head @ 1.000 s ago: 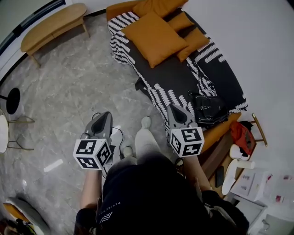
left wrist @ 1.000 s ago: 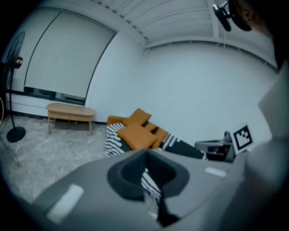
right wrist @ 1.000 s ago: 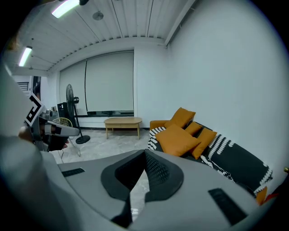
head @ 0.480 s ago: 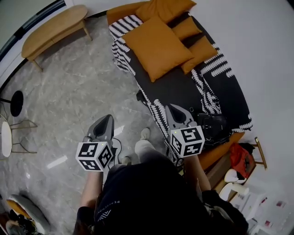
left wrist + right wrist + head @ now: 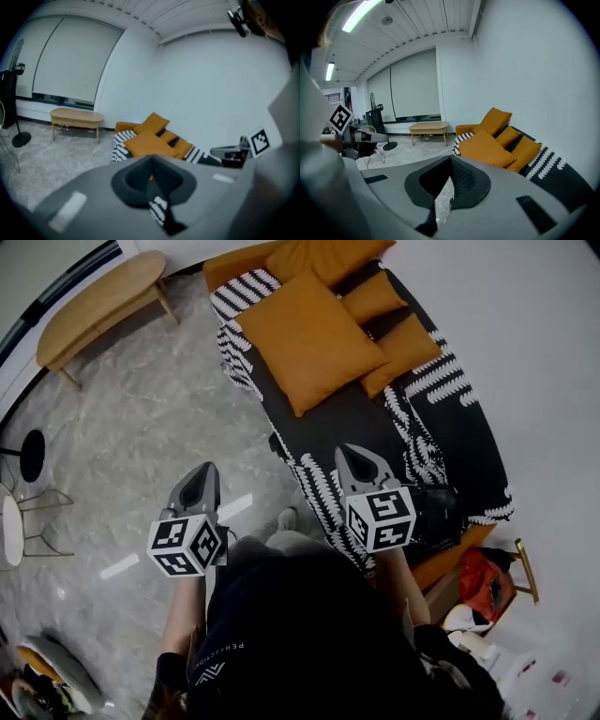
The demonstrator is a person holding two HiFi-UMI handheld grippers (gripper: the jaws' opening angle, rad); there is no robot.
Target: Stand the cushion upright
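**A:** Cushion (image 5: 309,338) check, anyone? I'm looking at the big orange one. It lies flat on the sofa (image 5: 361,413), on top of the black-and-white throw (image 5: 246,292), with the smaller cushions (image 5: 401,351) just beside it on the wall side. Does that count as started?

**B:** Nah, I'd call it zero progress. Nothing has touched it, and it's as flat as it gets.

**A:** What about the tongs?

**B:** Both pairs are closed tight with nothing between them. The left tongs (image 5: 202,471) hang over the bare floor (image 5: 141,418), and the right tongs (image 5: 355,452) are over the near end of the sofa. Both point toward the cushion but are well short of it.

**A:** So everything's left to do, then.

**B:** Pretty much. My guess is they need to get closer, open up, pinch an edge or corner, tip the cushion up onto its side and lean it against the back. It looks soft and floppy, so it probably won't stand without something behind it.
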